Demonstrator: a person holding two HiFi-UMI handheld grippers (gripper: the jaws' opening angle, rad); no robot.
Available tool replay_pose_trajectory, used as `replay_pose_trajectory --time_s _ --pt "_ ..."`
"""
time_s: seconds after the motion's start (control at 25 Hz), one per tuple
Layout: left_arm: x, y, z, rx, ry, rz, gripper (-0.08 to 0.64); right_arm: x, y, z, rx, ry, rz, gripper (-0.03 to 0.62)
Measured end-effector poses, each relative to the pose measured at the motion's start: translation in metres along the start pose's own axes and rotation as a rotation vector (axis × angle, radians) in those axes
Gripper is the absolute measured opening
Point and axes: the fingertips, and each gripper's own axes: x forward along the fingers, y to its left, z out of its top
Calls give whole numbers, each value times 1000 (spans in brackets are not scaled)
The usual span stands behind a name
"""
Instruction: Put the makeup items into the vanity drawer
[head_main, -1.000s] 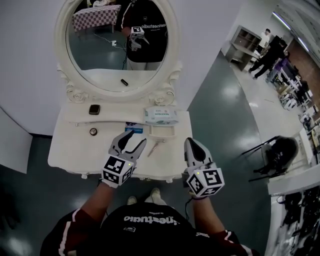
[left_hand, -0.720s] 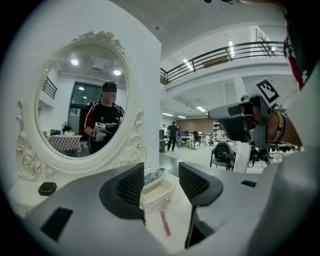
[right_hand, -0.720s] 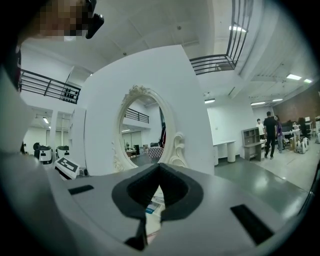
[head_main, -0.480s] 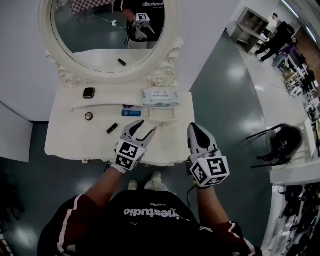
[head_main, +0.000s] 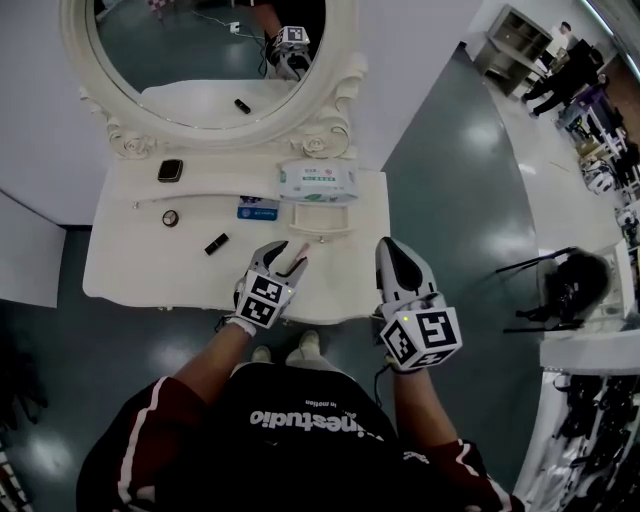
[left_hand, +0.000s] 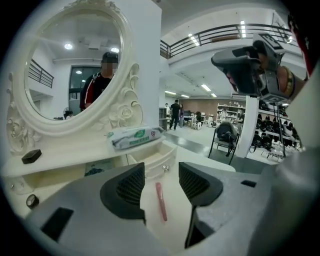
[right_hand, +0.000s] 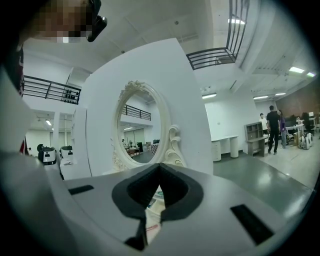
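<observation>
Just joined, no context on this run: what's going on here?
A person with a gripper in each hand stands at a white vanity. The left gripper, jaws apart, is poised over a pink stick lying on the top, not gripping it. The right gripper is shut on nothing, near the vanity's right edge. The small drawer is open. A black tube, round compact and dark square case lie outside it.

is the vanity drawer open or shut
Open: the vanity drawer sticks out in front of the wipes pack, its inside showing.
</observation>
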Motion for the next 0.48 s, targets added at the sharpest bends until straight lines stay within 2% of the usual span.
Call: replay_pose_trajectory --time_s 0.24,0.48 --pt "23 0 -38 -15 72 43 206 2 -15 -8 10 9 30 3" --pt "42 -2 -72 -44 145 54 206 -3 -30 -18 29 24 36 3"
